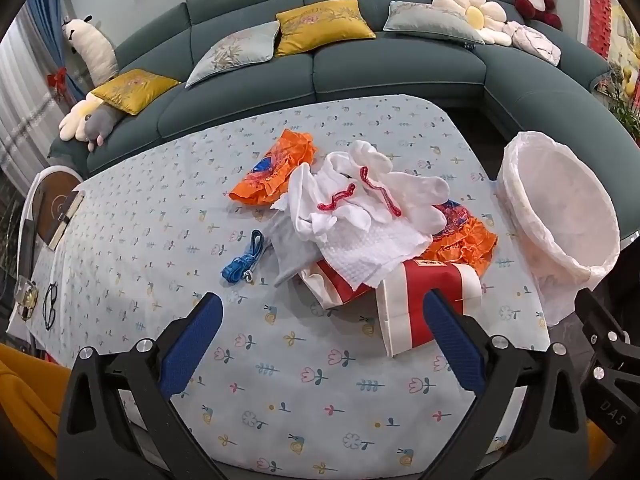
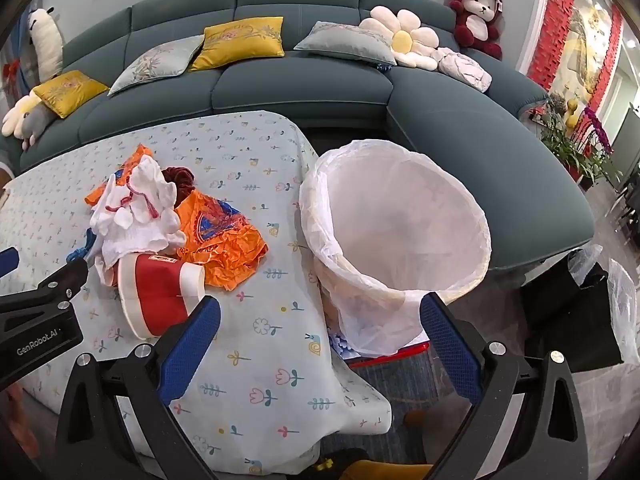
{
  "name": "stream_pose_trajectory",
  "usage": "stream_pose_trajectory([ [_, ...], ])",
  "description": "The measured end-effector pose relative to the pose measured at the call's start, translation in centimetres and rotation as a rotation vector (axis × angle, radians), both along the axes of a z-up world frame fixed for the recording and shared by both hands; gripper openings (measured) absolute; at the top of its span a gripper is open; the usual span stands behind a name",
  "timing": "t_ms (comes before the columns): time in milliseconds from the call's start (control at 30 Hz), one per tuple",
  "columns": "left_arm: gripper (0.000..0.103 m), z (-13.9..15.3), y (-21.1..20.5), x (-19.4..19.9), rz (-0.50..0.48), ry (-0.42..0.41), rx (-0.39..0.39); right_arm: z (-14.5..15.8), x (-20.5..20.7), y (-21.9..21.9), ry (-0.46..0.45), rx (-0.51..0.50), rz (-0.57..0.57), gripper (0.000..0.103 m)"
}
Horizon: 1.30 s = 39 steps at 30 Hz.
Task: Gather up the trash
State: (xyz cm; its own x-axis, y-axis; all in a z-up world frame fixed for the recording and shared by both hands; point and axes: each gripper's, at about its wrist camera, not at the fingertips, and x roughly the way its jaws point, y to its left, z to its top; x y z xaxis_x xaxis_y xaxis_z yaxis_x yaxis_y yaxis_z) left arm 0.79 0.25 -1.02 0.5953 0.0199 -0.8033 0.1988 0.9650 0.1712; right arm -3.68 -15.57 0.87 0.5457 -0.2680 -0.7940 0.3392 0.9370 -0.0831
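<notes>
A pile of trash lies on the flowered tablecloth (image 1: 160, 240): a red and white paper cup (image 1: 424, 308) on its side, white gloves and paper towel (image 1: 360, 220), two orange plastic bags (image 1: 276, 168) and a blue strap (image 1: 242, 264). A bin lined with a white bag (image 1: 560, 216) stands at the table's right edge. My left gripper (image 1: 320, 316) is open and empty, just in front of the cup. My right gripper (image 2: 320, 320) is open and empty, in front of the bin (image 2: 400, 216), with the cup (image 2: 160, 296) to its left.
A teal sofa (image 1: 360, 68) with cushions and soft toys curves behind the table. Glasses (image 1: 50, 312) and a round board (image 1: 56, 208) lie at the table's left end. A black box (image 2: 572, 320) and plastic sit on the floor right of the bin.
</notes>
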Motion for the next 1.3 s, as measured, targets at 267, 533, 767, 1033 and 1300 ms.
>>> stream_pose_trajectory([
  [267, 0.095, -0.16, 0.34, 0.3, 0.012, 0.01, -0.004, -0.17, 0.09, -0.19, 0.007, 0.001, 0.002, 0.096],
  [533, 0.095, -0.16, 0.4, 0.4, 0.014, 0.013, -0.005, -0.19, 0.08, -0.15, 0.007, 0.0, 0.003, 0.096],
  [767, 0.095, -0.07, 0.3, 0.3, 0.013, 0.01, -0.004, -0.08, 0.03, -0.06, 0.004, -0.004, 0.004, 0.096],
  [1033, 0.095, 0.29, 0.17, -0.03, 0.018, 0.008, 0.0, 0.3, -0.47, -0.14, 0.002, -0.011, -0.001, 0.096],
  [1300, 0.095, 0.59, 0.26, -0.28, 0.015, 0.001, -0.007, 0.63, -0.79, -0.25, -0.002, -0.01, 0.002, 0.096],
])
